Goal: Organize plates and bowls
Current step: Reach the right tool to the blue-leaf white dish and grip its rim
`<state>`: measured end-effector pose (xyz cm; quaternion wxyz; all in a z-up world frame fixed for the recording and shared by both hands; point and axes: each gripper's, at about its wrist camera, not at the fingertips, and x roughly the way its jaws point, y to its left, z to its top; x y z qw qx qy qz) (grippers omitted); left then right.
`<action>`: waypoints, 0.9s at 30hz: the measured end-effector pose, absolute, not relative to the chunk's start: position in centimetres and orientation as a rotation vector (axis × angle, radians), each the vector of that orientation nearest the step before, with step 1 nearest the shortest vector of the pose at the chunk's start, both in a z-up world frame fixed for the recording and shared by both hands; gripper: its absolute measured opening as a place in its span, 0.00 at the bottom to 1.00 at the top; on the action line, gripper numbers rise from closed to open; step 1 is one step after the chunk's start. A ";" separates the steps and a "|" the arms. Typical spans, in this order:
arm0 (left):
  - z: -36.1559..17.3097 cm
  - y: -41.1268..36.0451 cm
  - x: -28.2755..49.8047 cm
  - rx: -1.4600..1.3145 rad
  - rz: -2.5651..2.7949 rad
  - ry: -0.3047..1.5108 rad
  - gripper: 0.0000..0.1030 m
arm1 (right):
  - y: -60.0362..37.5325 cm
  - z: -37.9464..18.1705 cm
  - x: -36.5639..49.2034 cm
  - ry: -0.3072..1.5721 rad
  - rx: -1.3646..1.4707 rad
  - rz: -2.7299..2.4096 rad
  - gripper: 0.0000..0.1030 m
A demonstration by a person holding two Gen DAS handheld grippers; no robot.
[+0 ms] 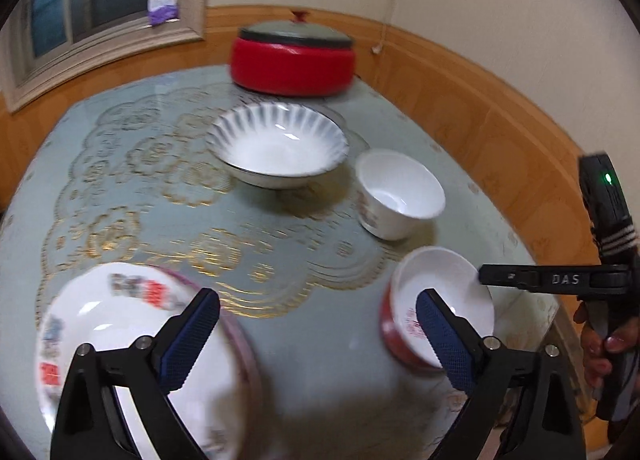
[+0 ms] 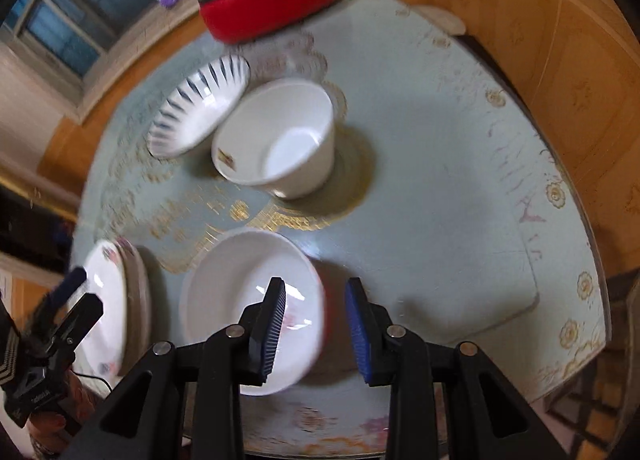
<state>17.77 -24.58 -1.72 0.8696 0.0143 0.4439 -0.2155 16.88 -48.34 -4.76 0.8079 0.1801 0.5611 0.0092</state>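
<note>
both views motion-blurred, so fine contact is hard to read.

right gripper (image 2: 316,330): fingers (image 2: 272,332) set narrow, straddling the rim of the red-sided bowl (image 2: 240,300) at bottom centre of the right wrist view. one finger is over the white inside, the other outside the red wall. can't tell if the pads are actually pressing on the rim. same bowl shows lower right in the left wrist view, tilted.

left gripper (image 1: 320,336): fingers wide apart, nothing between them, hovering above the printed plate (image 1: 108,324) at lower left of the frame. that plate seems to sit on a second one with a purple edge.

other task pieces on the bench (image 2: 440,179): fluted bowl (image 1: 276,143) centre-top, plain white bowl (image 1: 400,195) just right of it, the two close but apart. red lidded pot (image 1: 292,59) at the back.

handling, my read: all glazed ceramic. stiff, fairly heavy for the size, slick, chips on impact. take the bowls by a rim pinch, one finger inside and one outside, and expect them to swing under the grip. plates lie flat, so there is little rim to catch; edge-pinch the top one. set down slowly when nesting.
</note>
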 end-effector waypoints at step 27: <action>-2.8 -21.3 27.1 -0.152 -0.255 1.028 0.90 | -52.7 -7.3 19.4 1.256 0.379 -0.052 0.30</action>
